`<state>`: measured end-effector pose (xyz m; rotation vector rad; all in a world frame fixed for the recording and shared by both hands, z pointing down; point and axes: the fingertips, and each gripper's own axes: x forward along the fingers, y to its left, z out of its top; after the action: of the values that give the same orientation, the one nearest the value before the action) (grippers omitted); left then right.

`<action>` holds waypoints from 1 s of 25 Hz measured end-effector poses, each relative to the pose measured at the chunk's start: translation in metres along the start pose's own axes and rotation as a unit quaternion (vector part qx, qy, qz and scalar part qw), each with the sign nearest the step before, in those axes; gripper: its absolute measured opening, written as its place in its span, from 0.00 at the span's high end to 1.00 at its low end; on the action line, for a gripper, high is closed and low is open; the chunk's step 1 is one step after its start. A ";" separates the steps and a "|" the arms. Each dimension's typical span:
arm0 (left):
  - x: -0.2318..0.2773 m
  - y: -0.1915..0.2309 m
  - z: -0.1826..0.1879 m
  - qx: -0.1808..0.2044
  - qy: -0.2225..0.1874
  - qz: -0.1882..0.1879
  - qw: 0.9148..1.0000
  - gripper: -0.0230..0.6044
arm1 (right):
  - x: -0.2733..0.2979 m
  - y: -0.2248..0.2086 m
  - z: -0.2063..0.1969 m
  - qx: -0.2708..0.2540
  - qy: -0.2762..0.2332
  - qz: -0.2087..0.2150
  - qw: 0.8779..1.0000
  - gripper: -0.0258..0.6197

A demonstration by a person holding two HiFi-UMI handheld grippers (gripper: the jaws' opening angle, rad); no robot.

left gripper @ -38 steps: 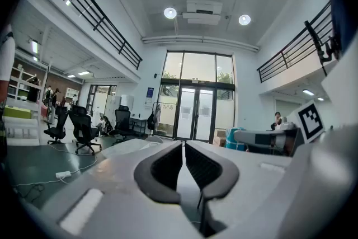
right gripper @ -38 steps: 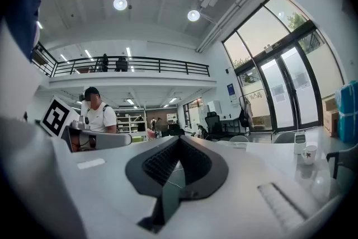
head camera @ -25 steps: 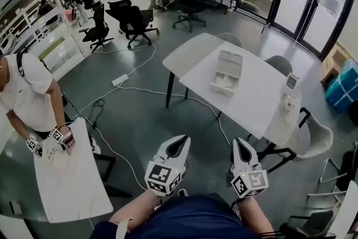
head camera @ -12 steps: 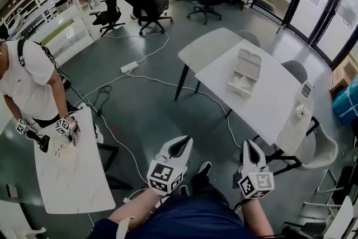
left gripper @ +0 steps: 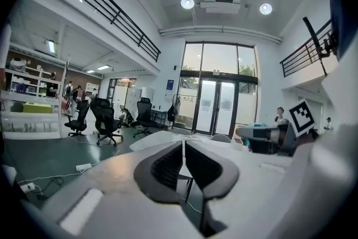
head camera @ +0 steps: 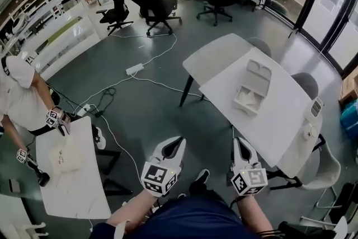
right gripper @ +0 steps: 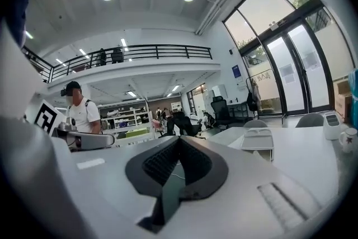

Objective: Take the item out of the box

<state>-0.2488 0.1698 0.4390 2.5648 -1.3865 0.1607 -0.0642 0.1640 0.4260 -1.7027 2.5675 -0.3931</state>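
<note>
Distance is the whole story at this point: the box (head camera: 251,88) sits on the white table (head camera: 274,126), ahead of the person and off to their right, well apart from both tools. It is a pale hinged case with its lid laid back. Its long axis runs away from the person and leans a little rightward, with the lid half far and the tray half near. Something pale rests in the near half, presumably the item (head camera: 246,99), though its shape is too small to make out.

Both grippers are held low in front of the person's body, over the dark floor, pointing forward. The right gripper (head camera: 241,146) has its jaws pressed together with nothing between them. Its own camera shows the box to the right of the jaw tips, across the tabletop. The left gripper (head camera: 175,145) is likewise closed and empty, aimed more toward the table's left end.

Of the two, the right is nearer the box and lines up better with its near end. I'd judge the task hasn't begun in earnest: the person must close the gap to the table, part the jaws, and come at the tray half from its near side.
</note>
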 end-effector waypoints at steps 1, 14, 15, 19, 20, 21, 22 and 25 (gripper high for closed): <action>0.009 0.003 0.002 -0.002 0.001 0.006 1.000 0.94 | 0.010 -0.008 0.002 0.003 0.002 0.003 1.000 0.96; 0.132 -0.011 0.038 0.014 0.001 0.009 1.000 0.94 | 0.077 -0.112 0.039 0.018 -0.010 0.007 1.000 0.96; 0.139 -0.014 0.037 0.016 0.004 0.004 1.000 0.94 | 0.078 -0.121 0.039 0.019 -0.010 0.002 1.000 0.96; 0.166 -0.027 0.042 0.026 0.010 -0.013 1.000 0.94 | 0.076 -0.153 0.043 0.027 -0.014 -0.022 0.999 0.96; 0.171 -0.028 0.045 0.028 0.011 -0.016 0.999 0.94 | 0.076 -0.159 0.044 0.030 -0.015 -0.028 0.999 0.96; 0.177 -0.029 0.047 0.030 0.011 -0.019 0.999 0.94 | 0.076 -0.165 0.044 0.033 -0.016 -0.033 0.999 0.96; 0.184 -0.029 0.048 0.032 0.013 -0.022 0.999 0.94 | 0.077 -0.169 0.045 0.036 -0.017 -0.036 0.999 0.96; 0.204 -0.033 0.048 0.034 0.017 -0.035 0.999 0.94 | 0.081 -0.184 0.045 0.038 -0.019 -0.046 0.998 0.96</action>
<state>-0.1095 0.0098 0.4289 2.6496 -1.2982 0.2422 0.0768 0.0146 0.4329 -1.7887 2.4206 -0.4513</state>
